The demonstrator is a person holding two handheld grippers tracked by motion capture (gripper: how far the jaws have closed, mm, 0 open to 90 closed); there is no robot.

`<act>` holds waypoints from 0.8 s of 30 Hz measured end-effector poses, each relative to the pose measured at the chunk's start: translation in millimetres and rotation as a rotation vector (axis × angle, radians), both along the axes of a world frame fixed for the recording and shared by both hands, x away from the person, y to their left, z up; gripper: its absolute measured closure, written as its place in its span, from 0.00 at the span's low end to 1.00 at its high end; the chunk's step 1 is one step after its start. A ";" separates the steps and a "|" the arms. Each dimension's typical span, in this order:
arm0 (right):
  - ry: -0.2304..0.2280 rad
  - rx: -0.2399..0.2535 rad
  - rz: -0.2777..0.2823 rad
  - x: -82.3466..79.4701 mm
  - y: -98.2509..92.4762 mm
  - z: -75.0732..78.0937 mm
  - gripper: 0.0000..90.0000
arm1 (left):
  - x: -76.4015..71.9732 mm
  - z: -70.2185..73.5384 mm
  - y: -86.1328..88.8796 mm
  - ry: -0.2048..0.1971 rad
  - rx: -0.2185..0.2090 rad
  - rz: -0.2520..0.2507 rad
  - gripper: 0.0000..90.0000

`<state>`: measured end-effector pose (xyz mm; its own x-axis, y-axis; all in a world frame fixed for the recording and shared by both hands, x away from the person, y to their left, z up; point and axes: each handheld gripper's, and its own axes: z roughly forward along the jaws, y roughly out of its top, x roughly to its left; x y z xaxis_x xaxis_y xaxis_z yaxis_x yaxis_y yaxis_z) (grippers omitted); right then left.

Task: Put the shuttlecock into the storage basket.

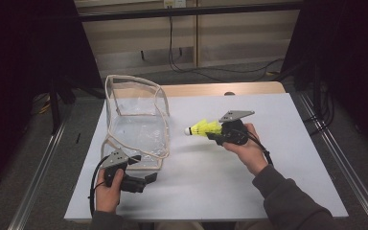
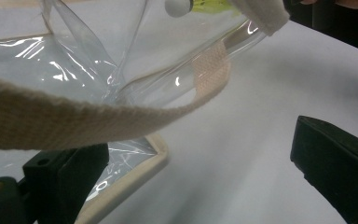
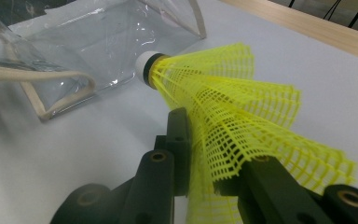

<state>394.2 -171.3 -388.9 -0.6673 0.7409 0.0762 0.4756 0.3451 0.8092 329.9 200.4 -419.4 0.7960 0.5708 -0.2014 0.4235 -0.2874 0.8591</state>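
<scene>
Two tools at work: one gripper in each hand of the person, both over the white table top (image 1: 268, 158).
Bag: the clear plastic bag with beige woven edging (image 1: 136, 120) stands at about 10 o'clock from the table's middle, its mouth turned toward the right hand, I judge so that something can go in from the side.
Left gripper (image 1: 146, 181): it sits at 7 o'clock, at the bag's near corner; it seems placed there to keep the bag steady.
Left fingers: the jaws stand spread wide in the left gripper view, the beige strap (image 2: 74, 121) crosses above them and is not pinched; one jaw lies against the bag's edge, the other over bare table.
Shuttlecock: the bright yellow plastic-mesh shuttlecock with a white round tip (image 1: 202, 128) is in the air near the table's middle, tip pointing to 9 o'clock, at the bag's mouth.
Right gripper (image 1: 216, 135): it is held level, so the tip leads.
Right fingers: pressed on the yellow skirt (image 3: 242, 121) from both sides, nearly closed.
Next, as I judge: carry the shuttlecock into the bag.
</scene>
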 end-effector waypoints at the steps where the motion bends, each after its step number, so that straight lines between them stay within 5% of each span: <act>1: -0.001 0.001 0.004 -0.1 0.1 1.4 0.89 | 0.0 0.0 0.1 0.000 0.000 0.000 0.05; 24: -0.016 -0.003 0.028 1.7 -1.0 37.6 0.89 | 0.2 -0.1 0.0 0.001 -0.003 0.001 0.05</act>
